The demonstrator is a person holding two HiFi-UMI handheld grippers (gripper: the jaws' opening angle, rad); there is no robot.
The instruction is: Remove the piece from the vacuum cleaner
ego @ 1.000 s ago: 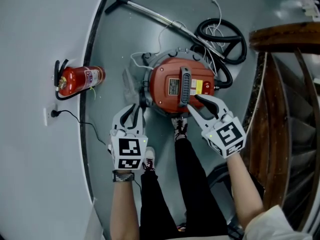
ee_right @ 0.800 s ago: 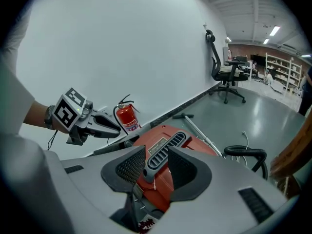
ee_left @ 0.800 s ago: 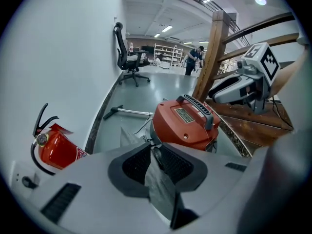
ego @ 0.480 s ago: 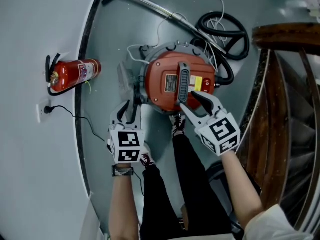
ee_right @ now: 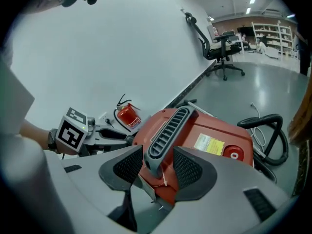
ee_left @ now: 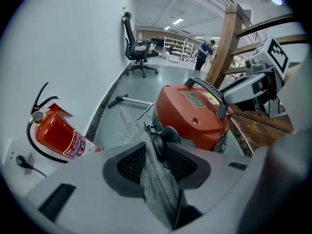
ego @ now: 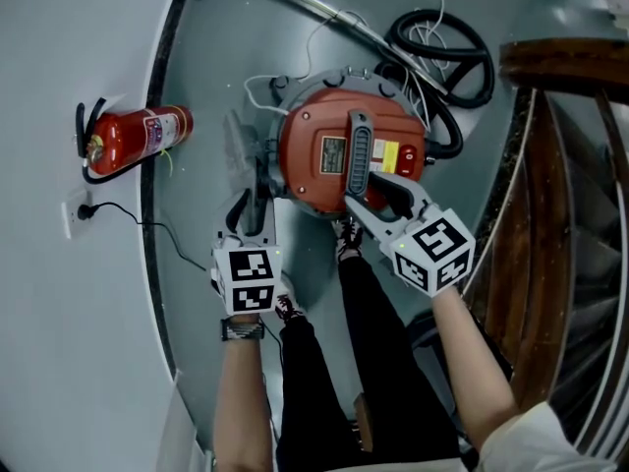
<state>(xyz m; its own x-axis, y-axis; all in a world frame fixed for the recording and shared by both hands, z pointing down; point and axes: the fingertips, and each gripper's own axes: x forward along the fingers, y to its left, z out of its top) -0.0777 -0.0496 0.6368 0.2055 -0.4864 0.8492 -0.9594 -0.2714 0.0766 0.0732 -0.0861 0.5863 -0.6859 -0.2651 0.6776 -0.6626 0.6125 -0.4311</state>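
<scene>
**Premises: open-plan office or workroom hall, ground level by a stair**

- Floor (ego: 211,67): smooth grey, seamless, running a long way back.
- Wall (ego: 59,342): plain white, with a dark skirting strip (ego: 157,165) along its foot.
- Safety fittings: red fire extinguisher (ego: 133,138) lying at the wall's base; wall socket (ego: 74,214) with a black cable plugged in.
- Furniture: black swivel office chair (ee_left: 139,43) against the wall; open white shelving racks (ee_left: 178,45) at the far end.
- Lighting: strip lights (ee_left: 170,23) on a white ceiling.
- Structure: wooden post (ee_left: 226,38) and a curved wooden stair rail (ego: 560,62).
- Occupancy: a person (ee_left: 204,52) standing far off.
- Cleaning kit: red canister vacuum cleaner (ego: 349,160) on the floor.
</scene>
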